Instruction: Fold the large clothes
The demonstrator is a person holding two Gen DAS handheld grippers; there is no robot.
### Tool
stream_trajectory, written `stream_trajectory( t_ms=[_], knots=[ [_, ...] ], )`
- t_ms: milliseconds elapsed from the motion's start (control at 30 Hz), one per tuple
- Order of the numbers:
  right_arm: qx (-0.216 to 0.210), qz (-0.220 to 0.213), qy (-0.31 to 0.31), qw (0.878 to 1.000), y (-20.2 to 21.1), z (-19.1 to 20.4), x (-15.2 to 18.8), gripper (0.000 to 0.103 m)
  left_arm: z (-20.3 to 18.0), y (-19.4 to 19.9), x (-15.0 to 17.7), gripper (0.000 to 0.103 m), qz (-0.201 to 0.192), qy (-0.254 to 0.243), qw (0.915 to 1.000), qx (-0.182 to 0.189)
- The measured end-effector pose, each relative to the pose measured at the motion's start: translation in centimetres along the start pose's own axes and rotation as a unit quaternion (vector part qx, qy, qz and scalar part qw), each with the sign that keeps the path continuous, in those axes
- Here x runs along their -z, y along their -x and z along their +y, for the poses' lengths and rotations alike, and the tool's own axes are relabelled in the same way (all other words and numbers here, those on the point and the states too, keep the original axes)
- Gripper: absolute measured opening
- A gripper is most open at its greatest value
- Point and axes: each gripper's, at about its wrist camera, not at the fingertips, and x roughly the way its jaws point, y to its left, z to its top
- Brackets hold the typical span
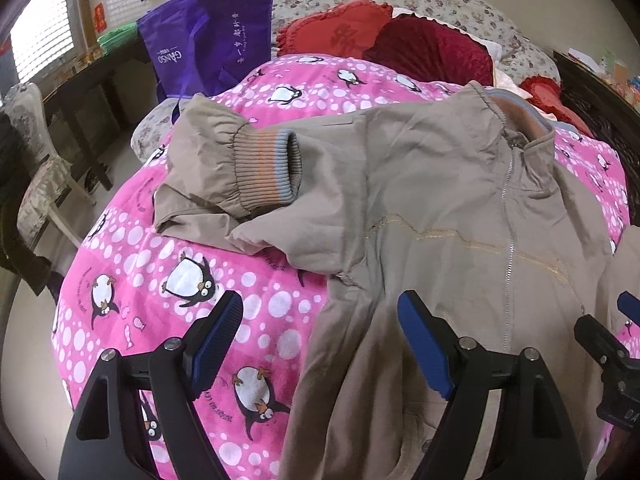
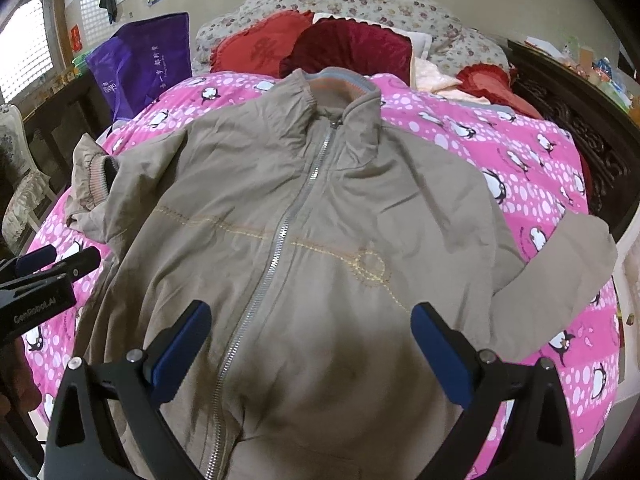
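A tan zip-up jacket (image 2: 304,208) lies face up on a pink penguin-print blanket (image 2: 520,152), collar toward the far end. Its left sleeve is bent back, the ribbed cuff (image 1: 268,168) resting on the shoulder. The right sleeve (image 2: 576,256) stretches out to the bed's right edge. My left gripper (image 1: 320,320) is open, hovering over the jacket's left side edge, and shows in the right wrist view (image 2: 52,264) too. My right gripper (image 2: 312,328) is open above the lower front of the jacket, over the zipper (image 2: 276,256). Neither holds anything.
Red cushions (image 2: 344,48) and a floral pillow (image 2: 360,0) lie at the head of the bed. A purple bag (image 2: 140,64) stands at the far left. A dark carved bed frame (image 2: 580,128) runs along the right. A covered chair (image 1: 36,168) stands left of the bed.
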Motion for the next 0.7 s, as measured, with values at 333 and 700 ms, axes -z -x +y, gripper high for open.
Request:
stream_trajectory(
  t_ms=[333,700],
  knots=[
    [-0.004,0.006,-0.006,1.0,-0.35,0.0,0.18,0.102,-0.53,-0.13,0.04,0.071,0.003,-0.004,1.0,0.002],
    [-0.005,0.003,-0.004,1.0,-0.41,0.15,0.22,0.102,-0.29,-0.46,0.0,0.071,0.004,0.002,1.0,0.0]
  ],
)
